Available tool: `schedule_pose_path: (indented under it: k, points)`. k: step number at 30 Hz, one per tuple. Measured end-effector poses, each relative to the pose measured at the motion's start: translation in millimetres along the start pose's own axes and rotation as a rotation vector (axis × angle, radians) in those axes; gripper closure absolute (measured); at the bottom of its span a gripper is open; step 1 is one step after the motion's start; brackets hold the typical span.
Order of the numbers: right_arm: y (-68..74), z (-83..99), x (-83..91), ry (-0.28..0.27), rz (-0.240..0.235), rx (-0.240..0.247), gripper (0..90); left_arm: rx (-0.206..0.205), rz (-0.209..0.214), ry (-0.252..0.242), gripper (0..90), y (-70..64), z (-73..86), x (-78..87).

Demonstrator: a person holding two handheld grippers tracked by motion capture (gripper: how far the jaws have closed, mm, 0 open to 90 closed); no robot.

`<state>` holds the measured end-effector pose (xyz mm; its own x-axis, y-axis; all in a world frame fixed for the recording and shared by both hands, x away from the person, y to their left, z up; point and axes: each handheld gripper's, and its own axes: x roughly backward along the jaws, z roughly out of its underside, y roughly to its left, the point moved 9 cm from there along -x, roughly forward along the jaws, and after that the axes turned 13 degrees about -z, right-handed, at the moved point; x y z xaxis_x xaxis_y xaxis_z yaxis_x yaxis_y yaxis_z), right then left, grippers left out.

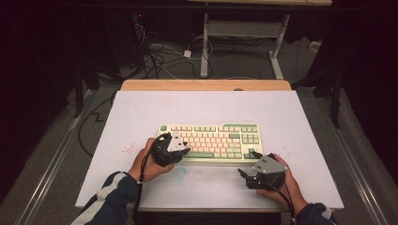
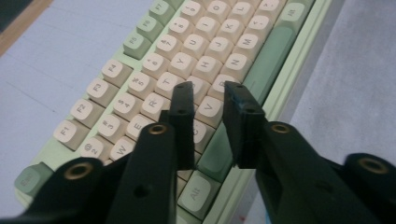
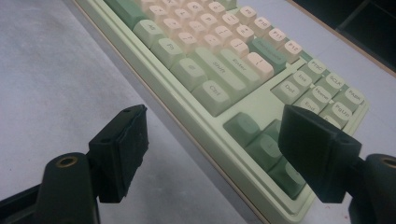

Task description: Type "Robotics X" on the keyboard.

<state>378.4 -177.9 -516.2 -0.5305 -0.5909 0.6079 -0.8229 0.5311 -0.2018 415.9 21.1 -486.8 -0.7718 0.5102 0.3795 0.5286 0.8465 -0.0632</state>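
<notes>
Table (image 1: 141,112): white sheet over a wood top, w/ a strip of bare wood showing at the far edge. Faint red specks on the sheet at left near the left hand (image 1: 149,165), and a pale bluish smudge just in front of the keyboard (image 1: 211,140). Keyboard sits mid-table, slightly toward the near side: pale green case, cream keys, darker green modifier keys.

Left tongs (image 1: 165,143) over the keyboard's left end; in the left gripper view the jaws are nearly together w/ a narrow gap, nothing between them, tips above the letter rows around the V/B keys. Can't tell if the tips touch the keys.

Right tongs (image 1: 246,165) held by the right hand (image 1: 281,185) near the keyboard's right front corner, off the case, above the bare sheet. Right gripper view: jaws spread wide, nothing held, w/ the arrow-key corner between them farther off.

Room: dark all round. Beyond the table, grey floor w/ a tangle of cables (image 1: 159,56) and the white legs of a second table (image 1: 244,33). Metal rails (image 1: 51,164) run along the floor at both sides.
</notes>
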Motion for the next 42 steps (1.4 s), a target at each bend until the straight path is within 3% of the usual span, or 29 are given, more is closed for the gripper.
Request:
schedule_pose_path:
  k: [7, 14, 17, 27, 42]
  points:
    - [-1.3, 0.4, 1.2, -0.001, 0.006, -0.004, 24.8, 0.013, -0.021, -0.086, 41.9, 5.7, -11.9, 6.0]
    - [-5.6, 0.9, 4.6, -0.012, 0.024, -0.023, 24.4, 0.029, -0.036, -0.104, 27.1, 13.3, -11.3, 9.6]
    - [-6.7, 0.9, 6.0, -0.017, 0.024, -0.030, 24.4, 0.002, -0.073, -0.092, 23.6, 21.4, -6.0, 8.8]
    - [-11.9, 2.5, 8.7, -0.020, 0.039, -0.043, 24.5, 0.004, -0.113, -0.090, 22.6, 40.7, 6.8, 17.4]
    - [-20.2, 1.9, 11.7, -0.027, 0.057, -0.066, 26.3, 0.042, -0.134, -0.092, 22.7, 55.0, 23.0, 43.1]
